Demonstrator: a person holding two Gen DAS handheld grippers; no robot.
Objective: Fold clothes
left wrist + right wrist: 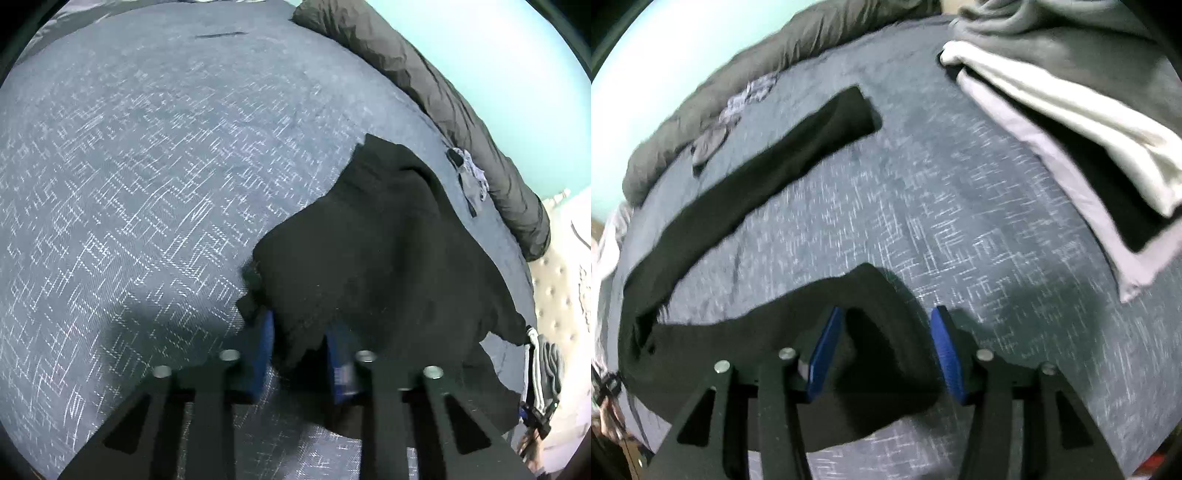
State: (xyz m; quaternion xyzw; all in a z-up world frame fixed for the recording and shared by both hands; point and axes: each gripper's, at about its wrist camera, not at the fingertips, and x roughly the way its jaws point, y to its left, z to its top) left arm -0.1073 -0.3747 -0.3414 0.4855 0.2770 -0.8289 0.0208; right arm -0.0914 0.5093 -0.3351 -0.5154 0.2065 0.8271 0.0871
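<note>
A: Item and location?
B: Black fabric garment, no label legible, laid on blue-grey patterned bedspread; long sleeve angled away.
A: Tools?
B: Left gripper clenched on garment; right gripper spread apart.

Both fisheye views bend hard at the rim, bowing the blue-grey patterned woven bedspread into a dome and leaving black vignette in the corners. Light is dim and cool; the pale turquoise wall glows washed-out. A soft shadow pools on the bedspread just ahead of each gripper. The black fabric garment shows almost no detail. The right wrist view is smeared with motion blur; the left one is sharper
</note>
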